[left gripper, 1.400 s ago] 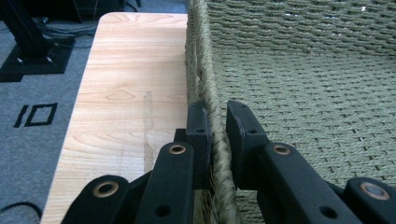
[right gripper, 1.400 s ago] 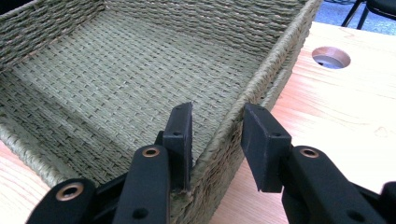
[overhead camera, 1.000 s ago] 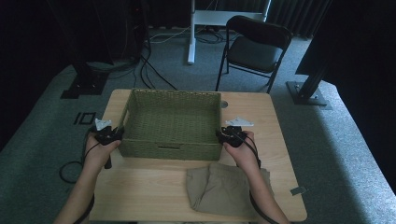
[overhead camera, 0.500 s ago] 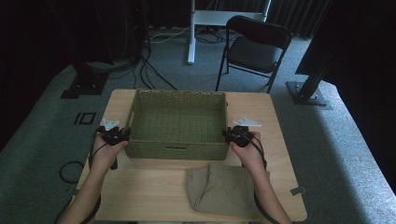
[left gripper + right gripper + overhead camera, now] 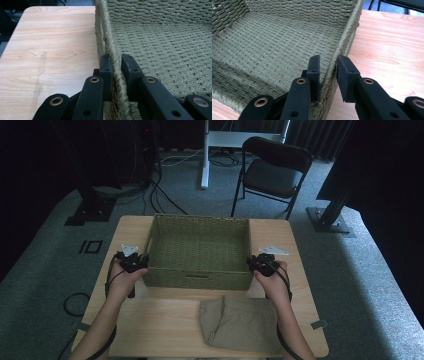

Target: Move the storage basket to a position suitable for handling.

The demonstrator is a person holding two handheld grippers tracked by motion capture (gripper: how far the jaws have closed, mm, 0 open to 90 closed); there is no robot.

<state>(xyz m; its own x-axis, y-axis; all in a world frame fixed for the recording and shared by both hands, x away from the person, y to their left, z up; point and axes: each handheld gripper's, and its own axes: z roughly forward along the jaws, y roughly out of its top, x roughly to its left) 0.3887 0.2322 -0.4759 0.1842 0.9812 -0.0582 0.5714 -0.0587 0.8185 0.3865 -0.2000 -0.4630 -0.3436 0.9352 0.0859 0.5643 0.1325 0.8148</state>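
The woven basket (image 5: 200,250) stands on the wooden bench (image 5: 165,320), open side up, its far wall close to the bench's far edge and its near wall about mid-bench. The left gripper (image 5: 134,263) is clamped on the rim of the basket's left wall near the front corner; in the left gripper view its jaws (image 5: 116,72) sit narrow, one inside and one outside the wall, pads pressed on the braided rim (image 5: 111,50). The right gripper (image 5: 261,264) straddles the right wall near its front corner. In the right gripper view the inner jaw lies against the weave while the outer jaw stands a sliver off the rim (image 5: 347,37); its jaws (image 5: 329,72) have just been closing with the wall between them.

Bare bench runs in a strip on each side of the basket, wider on the left than on the right. In front of the basket a folded pair of khaki trousers (image 5: 240,322) lies near the bench's front edge, toward the right, just short of the basket's near wall. A folding chair (image 5: 272,172) stands on the carpet beyond the bench.

Against the frame a second ago, the basket sits further to the right on the bench, and both hands have gone with it.
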